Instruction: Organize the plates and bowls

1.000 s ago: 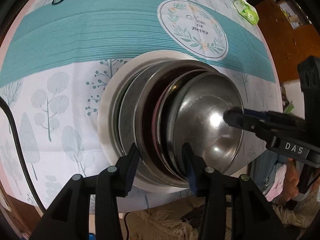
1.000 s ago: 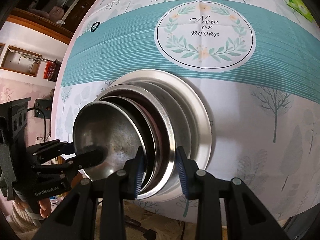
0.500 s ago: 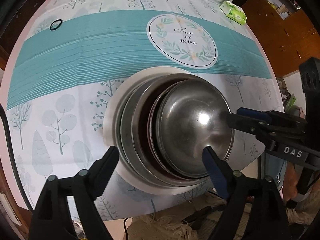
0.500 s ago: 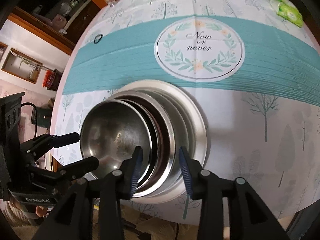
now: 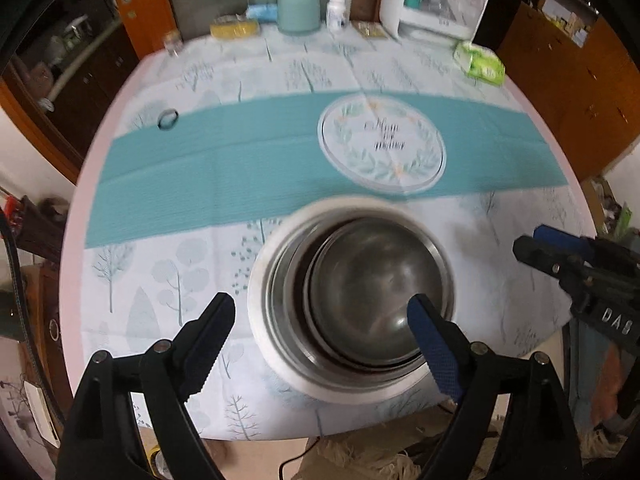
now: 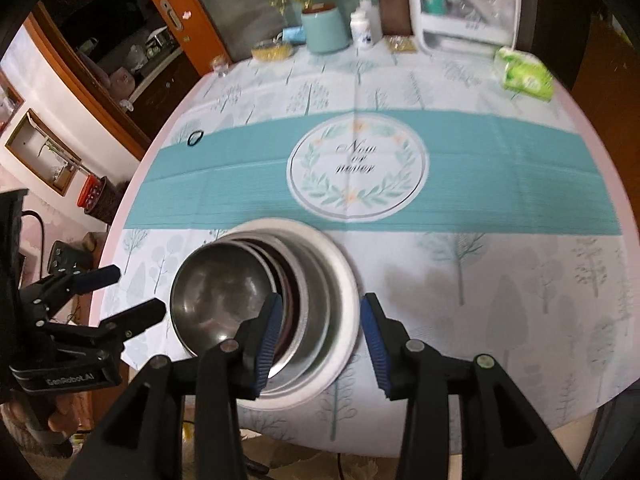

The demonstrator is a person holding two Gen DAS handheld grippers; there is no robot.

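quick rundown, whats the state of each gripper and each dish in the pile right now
left gripper: open, holding nothing
right gripper: open, holding nothing
steel bowl: upright, topmost, nested in the stack
steel plates: nested under the bowl
white plate: flat on the tablecloth, bottom of the stack

Your black plastic left gripper [image 5: 322,318] shows silver screws and ribbed blue pads [image 5: 434,350]; your matching black right gripper [image 6: 318,338] reads "DAS".
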